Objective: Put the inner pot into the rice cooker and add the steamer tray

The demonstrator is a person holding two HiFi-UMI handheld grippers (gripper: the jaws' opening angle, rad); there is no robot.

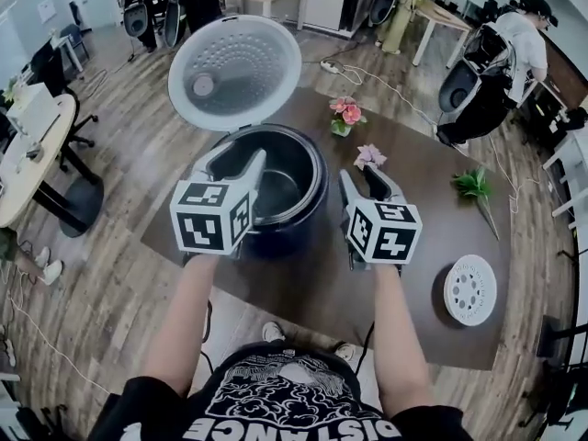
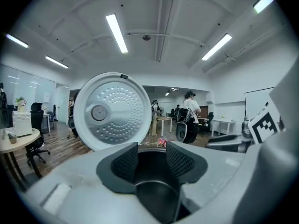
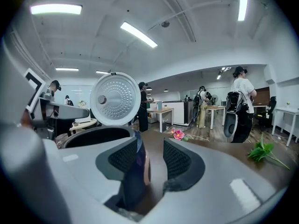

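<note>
1. Inner pot (image 1: 274, 193) sits inside the rice cooker (image 1: 299, 232), far lid (image 1: 234, 72) up.
2. Left gripper (image 1: 237, 161) and right gripper (image 1: 360, 176) are both released, though the cooker wall looks close to a right pad.
3. Steamer tray (image 1: 470, 289) lies near-right on the table (image 1: 413, 214).

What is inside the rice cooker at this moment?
A metal inner pot sits inside the rice cooker, apparently empty. The left hand-held gripper covers its left side.

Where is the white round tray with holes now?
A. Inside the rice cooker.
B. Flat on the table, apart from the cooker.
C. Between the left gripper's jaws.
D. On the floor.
B: in the head view the white tray lies flat on the dark table, well right of the rice cooker.
</note>
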